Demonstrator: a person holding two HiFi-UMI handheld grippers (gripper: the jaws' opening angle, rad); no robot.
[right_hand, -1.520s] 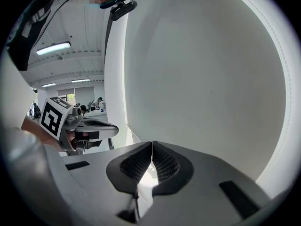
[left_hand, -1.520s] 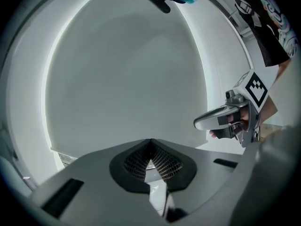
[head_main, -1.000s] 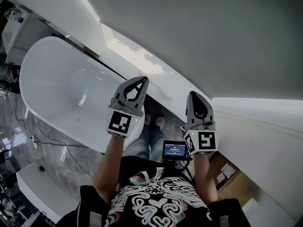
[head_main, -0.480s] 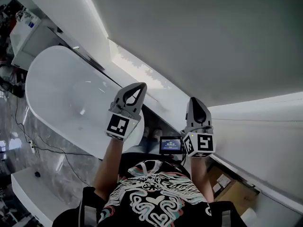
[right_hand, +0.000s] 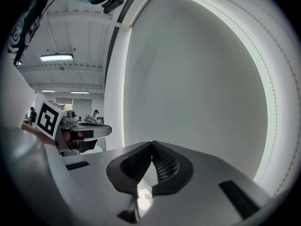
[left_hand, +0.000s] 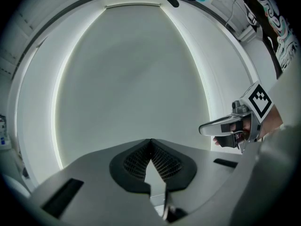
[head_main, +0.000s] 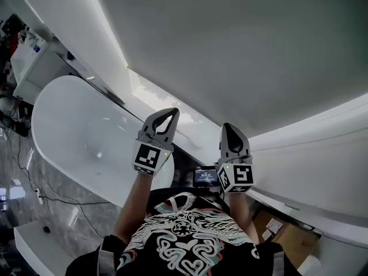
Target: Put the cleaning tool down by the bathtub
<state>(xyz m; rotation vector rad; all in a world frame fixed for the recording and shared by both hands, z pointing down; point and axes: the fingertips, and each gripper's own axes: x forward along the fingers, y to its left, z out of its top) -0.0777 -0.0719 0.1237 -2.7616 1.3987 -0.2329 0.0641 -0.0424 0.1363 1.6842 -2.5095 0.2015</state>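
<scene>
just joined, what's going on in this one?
A person holds the left tongs and the right tongs up side by side in front of their chest, both pointing at a plain white surface. Both are shut with nothing between them. No cleaning tool shows in any view. The white bathtub lies at the left of the head view, with the left tongs over its near end.

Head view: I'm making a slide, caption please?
Person holds left gripper and right gripper up, both shut and empty, beside a white bathtub.
</scene>
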